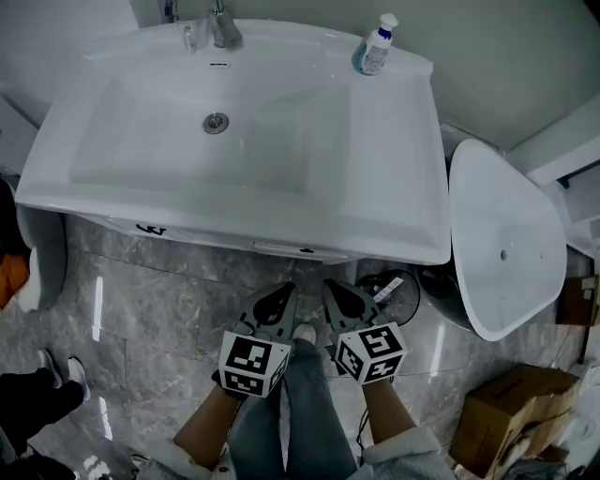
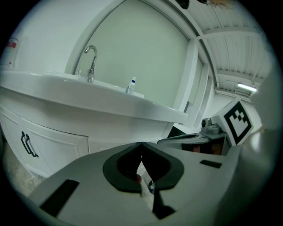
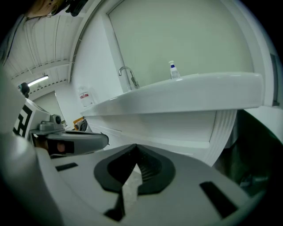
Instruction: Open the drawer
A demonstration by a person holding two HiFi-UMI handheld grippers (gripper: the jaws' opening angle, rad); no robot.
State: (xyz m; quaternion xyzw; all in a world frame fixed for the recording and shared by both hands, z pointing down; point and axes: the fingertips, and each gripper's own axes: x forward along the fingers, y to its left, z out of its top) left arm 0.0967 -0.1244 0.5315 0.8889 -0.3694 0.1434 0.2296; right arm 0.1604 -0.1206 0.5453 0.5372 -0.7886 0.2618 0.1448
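The drawer (image 1: pixel 286 248) showed in the head view only as a narrow white strip tucked under the front rim of the washbasin (image 1: pixel 394 220), and it did not stick out past that rim. You held both tools low in front of it, apart from its face, with nothing of the vanity touched.

Your left gripper (image 1: pixel 284 292) had its jaws together, the dark tips meeting with nothing between them; its own view showed the same closed tips (image 2: pixel 141 145) aimed at the white cabinet front below the basin. A black handle (image 2: pixel 28 145) sat on the door panel off to the left of that view. Your right gripper (image 1: pixel 334 289) was also closed and empty, and its view showed the tips (image 3: pixel 135 148) pressed together under the basin's edge. The two grippers sat just beside each other, tips angled slightly inward, with your shoe (image 1: pixel 303 333) between them on the grey marbled floor (image 1: pixel 169 309).

On the basin's back ledge stood the tap (image 1: pixel 222 28) and, toward the right corner, a small bottle (image 1: pixel 377 45). A cardboard box (image 1: pixel 511 403) lay on the floor at your right.
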